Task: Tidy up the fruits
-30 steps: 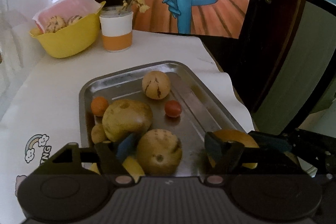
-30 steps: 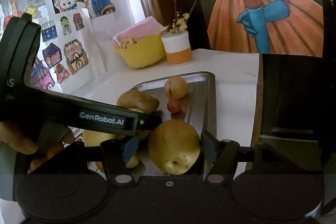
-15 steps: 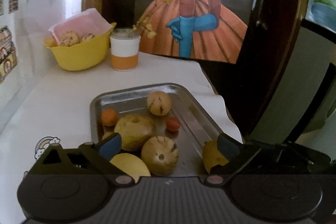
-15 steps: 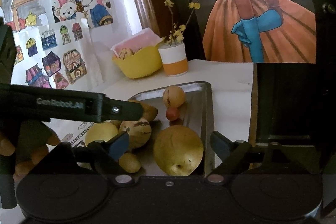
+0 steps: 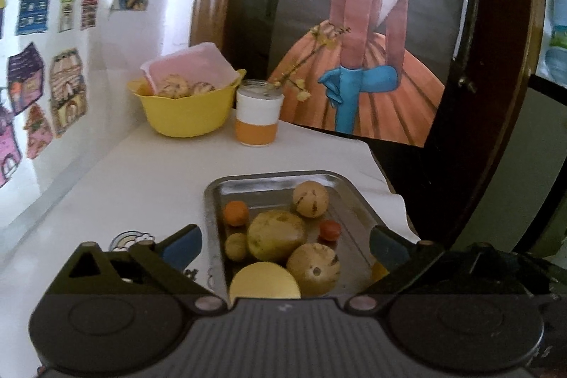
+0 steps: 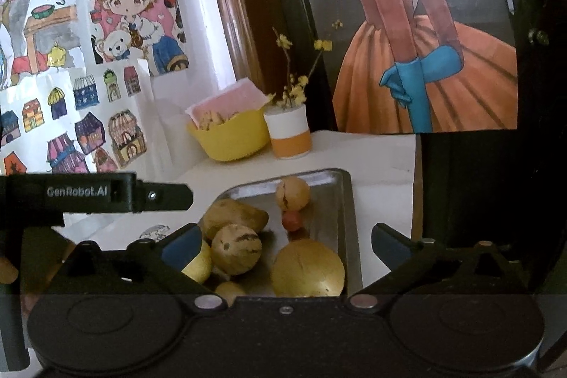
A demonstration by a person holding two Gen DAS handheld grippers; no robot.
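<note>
Both of my hand-held grippers have pulled up and back from the metal tray over the last second, and both have spread wide. A second ago my right hand-held gripper was closed around the big yellow pear; now its jaws stand far apart with nothing between them, and the pear sits free at the tray's near right corner. My left hand-held gripper is likewise wide open and empty, hovering above the near end of the tray. I judge that placement finished, so the next fruit can be chosen.

On the tray the fruits lie close together: a lumpy, dull yellow-brown fruit in the middle, two rounded pale ones with dark streaks behind and in front of it to the right, a small orange one, a small red one, a tiny yellowish one and a smooth yellow fruit at the near edge. The tray is shiny, shallow, with rounded corners, and I expect round fruit to roll on it.

Farther back on the white-covered bench stand a matte yellow bowl, holding more streaked fruit against a pink sheet, and a white-and-orange jar with a flowering twig.
</note>
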